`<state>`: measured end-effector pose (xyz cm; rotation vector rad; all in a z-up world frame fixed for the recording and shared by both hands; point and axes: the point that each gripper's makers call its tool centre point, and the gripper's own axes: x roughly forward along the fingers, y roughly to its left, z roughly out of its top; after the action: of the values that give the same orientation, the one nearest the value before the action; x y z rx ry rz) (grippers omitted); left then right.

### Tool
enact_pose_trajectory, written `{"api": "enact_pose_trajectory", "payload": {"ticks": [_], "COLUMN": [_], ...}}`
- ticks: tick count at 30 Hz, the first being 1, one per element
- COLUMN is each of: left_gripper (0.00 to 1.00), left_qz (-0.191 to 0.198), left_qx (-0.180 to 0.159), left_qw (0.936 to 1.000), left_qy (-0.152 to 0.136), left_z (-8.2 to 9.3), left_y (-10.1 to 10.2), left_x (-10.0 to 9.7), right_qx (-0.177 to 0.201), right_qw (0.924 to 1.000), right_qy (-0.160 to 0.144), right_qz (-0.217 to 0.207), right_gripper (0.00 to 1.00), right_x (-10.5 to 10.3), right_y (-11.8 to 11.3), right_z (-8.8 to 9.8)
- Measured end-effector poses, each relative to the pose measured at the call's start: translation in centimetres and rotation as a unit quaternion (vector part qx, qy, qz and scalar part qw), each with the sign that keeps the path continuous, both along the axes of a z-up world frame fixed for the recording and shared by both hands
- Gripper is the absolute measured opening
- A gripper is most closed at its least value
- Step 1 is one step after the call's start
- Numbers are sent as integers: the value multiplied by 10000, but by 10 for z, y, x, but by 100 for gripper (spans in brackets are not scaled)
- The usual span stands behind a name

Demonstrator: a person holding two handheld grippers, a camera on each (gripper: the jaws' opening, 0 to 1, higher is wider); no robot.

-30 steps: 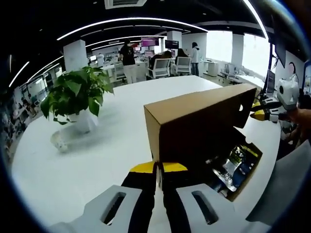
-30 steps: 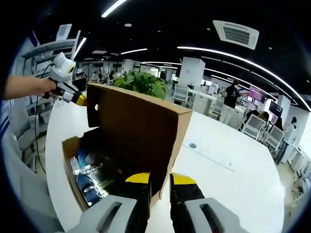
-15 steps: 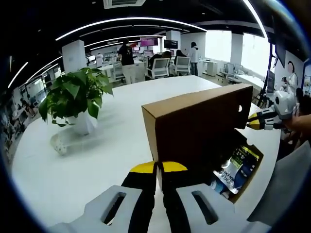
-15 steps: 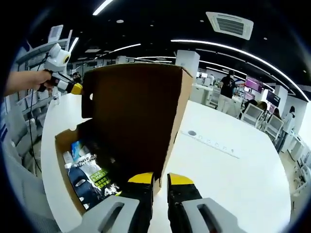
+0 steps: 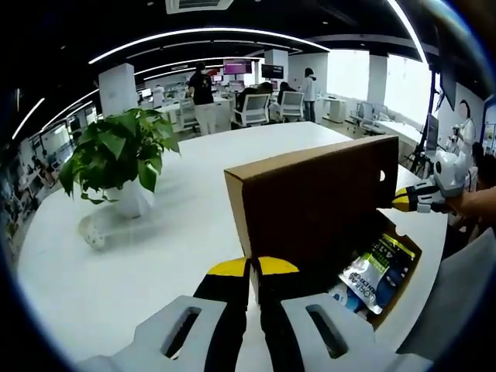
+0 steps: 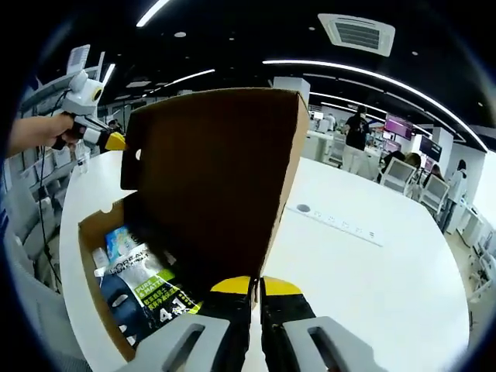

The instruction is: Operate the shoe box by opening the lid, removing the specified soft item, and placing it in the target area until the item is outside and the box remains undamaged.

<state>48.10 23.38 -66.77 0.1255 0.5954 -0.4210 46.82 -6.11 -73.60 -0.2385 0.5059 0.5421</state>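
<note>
Shoe box (image 5: 310,205) centre frame, lid (image 6: 209,182) upright, pinched by both closed grippers (image 5: 253,273) (image 6: 256,288); white table (image 5: 139,256), potted plant (image 5: 116,159) upper left, office behind.

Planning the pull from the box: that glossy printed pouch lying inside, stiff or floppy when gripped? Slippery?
Probably floppy: the pouch lies flat and slightly creased in the shoe box, so it would likely sag from a corner grip. Its surface shows sheen, so possibly slick between the jaws. Looks thin and likely light, though contents cannot be seen.
</note>
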Motion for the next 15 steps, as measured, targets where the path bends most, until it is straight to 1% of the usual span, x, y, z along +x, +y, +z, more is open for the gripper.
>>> {"api": "enact_pose_trajectory", "payload": {"ticks": [8, 15], "left_gripper": [1, 2], "left_qz": [40, 146], "left_qx": [-58, -71], "left_qw": [10000, 9998], "left_qy": [-7, -115], "left_z": [-1, -3], "left_y": [0, 0], "left_x": [5, 12], "right_qx": [-71, -140], "right_qw": [10000, 9998], "right_qy": [-28, -64], "right_qz": [41, 83], "right_gripper": [0, 0], "right_x": [3, 6], "right_y": [-1, -2], "right_z": [-1, -1]}}
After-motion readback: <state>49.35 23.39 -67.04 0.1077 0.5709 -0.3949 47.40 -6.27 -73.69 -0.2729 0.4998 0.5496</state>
